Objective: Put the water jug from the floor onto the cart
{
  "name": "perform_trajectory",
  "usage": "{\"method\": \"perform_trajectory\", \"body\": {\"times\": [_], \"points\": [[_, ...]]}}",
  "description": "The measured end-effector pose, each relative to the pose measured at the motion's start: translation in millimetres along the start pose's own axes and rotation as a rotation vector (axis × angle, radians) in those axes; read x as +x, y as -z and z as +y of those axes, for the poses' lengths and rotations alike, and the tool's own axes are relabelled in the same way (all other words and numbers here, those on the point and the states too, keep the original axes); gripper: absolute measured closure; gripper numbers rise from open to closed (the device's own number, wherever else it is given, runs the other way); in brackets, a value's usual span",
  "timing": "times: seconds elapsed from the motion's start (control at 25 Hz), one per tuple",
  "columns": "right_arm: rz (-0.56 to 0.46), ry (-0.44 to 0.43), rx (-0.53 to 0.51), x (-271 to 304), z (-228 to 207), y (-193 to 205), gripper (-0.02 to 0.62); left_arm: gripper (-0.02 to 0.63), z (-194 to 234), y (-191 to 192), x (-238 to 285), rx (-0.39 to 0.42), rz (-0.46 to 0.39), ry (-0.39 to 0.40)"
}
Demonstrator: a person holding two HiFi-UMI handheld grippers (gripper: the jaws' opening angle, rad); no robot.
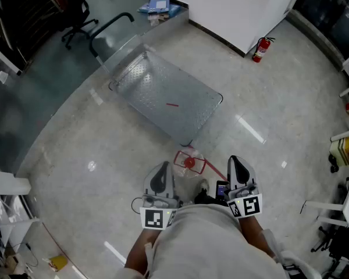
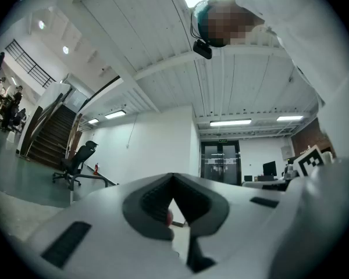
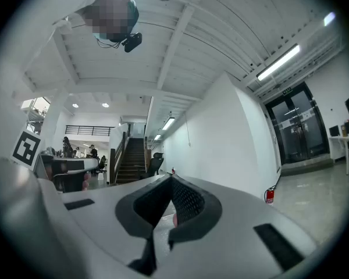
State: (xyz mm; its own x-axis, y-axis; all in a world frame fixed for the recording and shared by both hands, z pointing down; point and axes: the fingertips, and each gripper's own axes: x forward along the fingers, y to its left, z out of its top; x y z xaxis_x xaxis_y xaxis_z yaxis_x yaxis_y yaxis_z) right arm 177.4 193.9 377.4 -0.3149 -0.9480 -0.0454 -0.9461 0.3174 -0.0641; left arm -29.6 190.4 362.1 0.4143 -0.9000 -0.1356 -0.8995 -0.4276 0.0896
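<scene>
The water jug (image 1: 189, 163) is clear with a red cap and a red handle, and it stands on the pale floor just past the near corner of the cart. The cart (image 1: 163, 97) is a flat grey metal platform with a black push handle (image 1: 113, 25) at its far end, and its deck is bare. My left gripper (image 1: 161, 176) is held near my body, to the left of the jug and apart from it. On the jug's right is my right gripper (image 1: 239, 170). In both gripper views the jaws meet at their tips with nothing between them: left gripper (image 2: 173, 179), right gripper (image 3: 171, 179).
A red fire extinguisher (image 1: 260, 49) stands at the foot of the white wall at the back right. A black office chair (image 1: 75, 13) is beyond the cart on the left. White racks (image 1: 343, 150) line the right side and a white table (image 1: 6, 185) the left.
</scene>
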Motion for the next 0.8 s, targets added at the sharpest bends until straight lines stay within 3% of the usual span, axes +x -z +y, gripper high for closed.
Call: {"method": "perform_trajectory", "body": {"times": [0.56, 0.8], "points": [[0.001, -0.008, -0.008, 2.9, -0.6, 3.9, 0.584, 0.607, -0.4, 1.2, 1.0, -0.002, -0.004, -0.005], [0.094, -0.017, -0.054, 27.7, 0.9, 33.0, 0.581, 0.607, 6.6, -1.5, 0.2, 0.002, -0.003, -0.013]]}}
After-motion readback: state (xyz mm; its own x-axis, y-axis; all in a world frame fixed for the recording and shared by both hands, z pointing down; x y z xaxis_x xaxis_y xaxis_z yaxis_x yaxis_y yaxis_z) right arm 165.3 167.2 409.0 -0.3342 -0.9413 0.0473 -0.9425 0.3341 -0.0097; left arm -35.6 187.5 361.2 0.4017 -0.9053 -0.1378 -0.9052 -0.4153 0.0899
